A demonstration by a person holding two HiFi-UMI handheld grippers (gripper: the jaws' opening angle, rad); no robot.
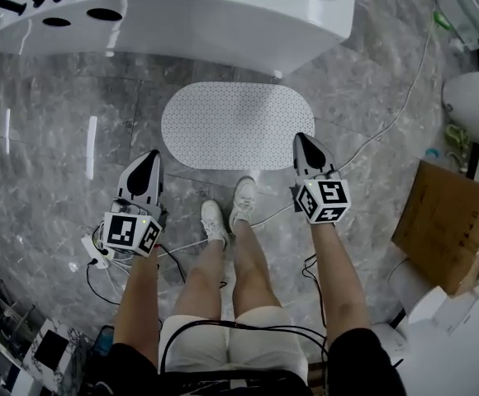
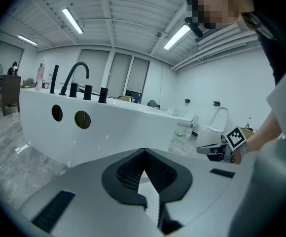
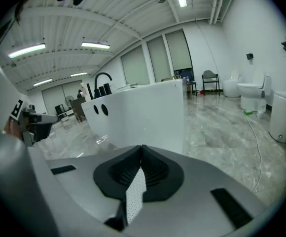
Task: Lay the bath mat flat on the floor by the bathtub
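Bath mat (image 1: 233, 126) lay flat on the grey marbled floor (image 1: 49, 172), centre frame, just below the glossy white bathtub (image 1: 223, 19), i.e. where feet step out. It was a white oval w/ fine dotted texture. I held L gripper (image 1: 150, 159) and R gripper (image 1: 302, 141) by its lower corners. Both had jaws together, prob. empty; the dotted sliver behind the tips looked like mat below.

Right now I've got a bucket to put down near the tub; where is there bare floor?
Bare floor lies left of the bath mat, between the bathtub and the left gripper. Right of the mat, toward the cardboard box, is open too, but a white cable crosses it. Crowded: the power strip by the person's left leg.
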